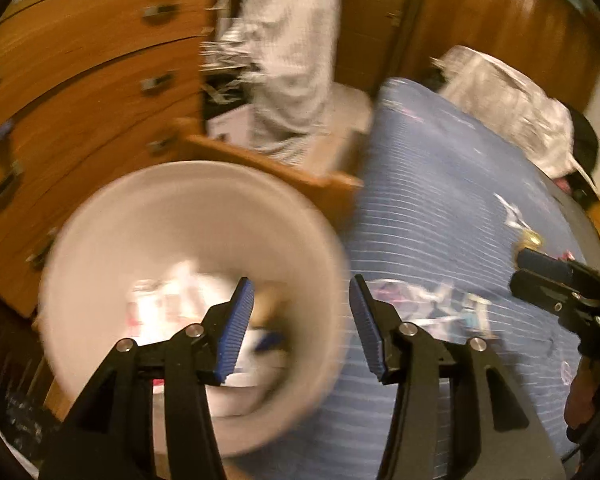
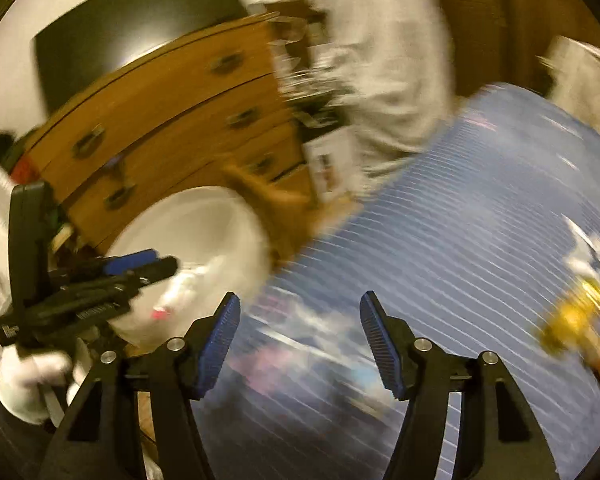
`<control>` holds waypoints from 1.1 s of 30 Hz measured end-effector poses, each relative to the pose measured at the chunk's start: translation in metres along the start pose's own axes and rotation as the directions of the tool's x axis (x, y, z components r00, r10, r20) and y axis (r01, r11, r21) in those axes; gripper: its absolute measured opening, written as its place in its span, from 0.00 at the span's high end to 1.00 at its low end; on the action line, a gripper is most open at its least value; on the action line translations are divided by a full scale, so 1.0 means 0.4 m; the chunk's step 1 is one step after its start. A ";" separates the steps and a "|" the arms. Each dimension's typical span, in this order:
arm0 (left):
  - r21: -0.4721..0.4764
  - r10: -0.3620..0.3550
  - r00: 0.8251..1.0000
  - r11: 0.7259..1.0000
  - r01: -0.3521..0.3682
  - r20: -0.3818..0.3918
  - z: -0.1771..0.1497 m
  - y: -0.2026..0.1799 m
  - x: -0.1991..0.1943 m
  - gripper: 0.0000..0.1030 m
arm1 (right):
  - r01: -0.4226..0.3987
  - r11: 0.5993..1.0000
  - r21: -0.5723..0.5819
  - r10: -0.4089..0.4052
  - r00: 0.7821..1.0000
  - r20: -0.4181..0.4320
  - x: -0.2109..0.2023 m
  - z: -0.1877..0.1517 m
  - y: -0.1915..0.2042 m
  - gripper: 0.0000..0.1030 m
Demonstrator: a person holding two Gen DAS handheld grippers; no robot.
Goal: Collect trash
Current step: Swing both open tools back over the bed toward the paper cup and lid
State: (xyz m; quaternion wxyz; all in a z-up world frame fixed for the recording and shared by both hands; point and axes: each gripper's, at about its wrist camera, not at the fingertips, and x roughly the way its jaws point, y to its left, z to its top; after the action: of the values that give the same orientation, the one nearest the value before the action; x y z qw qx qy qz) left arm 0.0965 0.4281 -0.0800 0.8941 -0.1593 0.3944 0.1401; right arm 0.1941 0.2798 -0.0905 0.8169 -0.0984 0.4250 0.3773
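Left wrist view: the left hand-held gripper [image 1: 302,296] gapes wide and empty over the white bin's [image 1: 100,240] rim beside the blue bed [image 1: 440,168]. The right hand-held gripper [image 2: 300,316], equally wide, hovers above blurred wrappers [image 2: 300,344]; gold trash [image 2: 572,316] lies near the bed's edge.

A blue bed [image 1: 440,184] with thin pale stripes fills the right side of my view, its cover blurred. On it near me lies a scatter of crumpled wrappers [image 1: 428,304], pink and white, too smeared to tell apart. Farther along sits a white scrap [image 1: 514,212], and just beside it a gold wrapper [image 2: 576,316]. At the far end of the bed rests a heap of pale cloth [image 1: 512,108], with something black beside it.
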 end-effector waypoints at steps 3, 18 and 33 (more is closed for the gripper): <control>0.068 -0.063 0.998 0.996 0.064 -0.019 -0.004 -0.127 0.039 0.53 | 0.082 0.993 0.080 -0.084 0.996 0.030 -0.116 -0.092 -0.173 0.41; 0.188 -0.163 0.982 0.966 0.178 -0.092 -0.002 -0.449 0.134 0.50 | 0.280 0.959 0.032 -0.277 0.958 -0.075 -0.108 -0.078 -0.648 0.41; 0.495 -0.384 0.903 0.757 0.426 -0.190 -0.070 -0.755 0.138 0.38 | -0.061 0.997 0.039 0.066 0.989 -0.132 -0.475 -0.486 -0.626 0.42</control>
State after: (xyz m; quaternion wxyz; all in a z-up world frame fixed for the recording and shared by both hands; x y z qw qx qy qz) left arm 0.2274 0.1490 -0.0867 0.8960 0.0043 0.4076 -0.1761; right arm 0.1816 -0.0893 -0.1049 0.7758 -0.0954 0.4882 0.3883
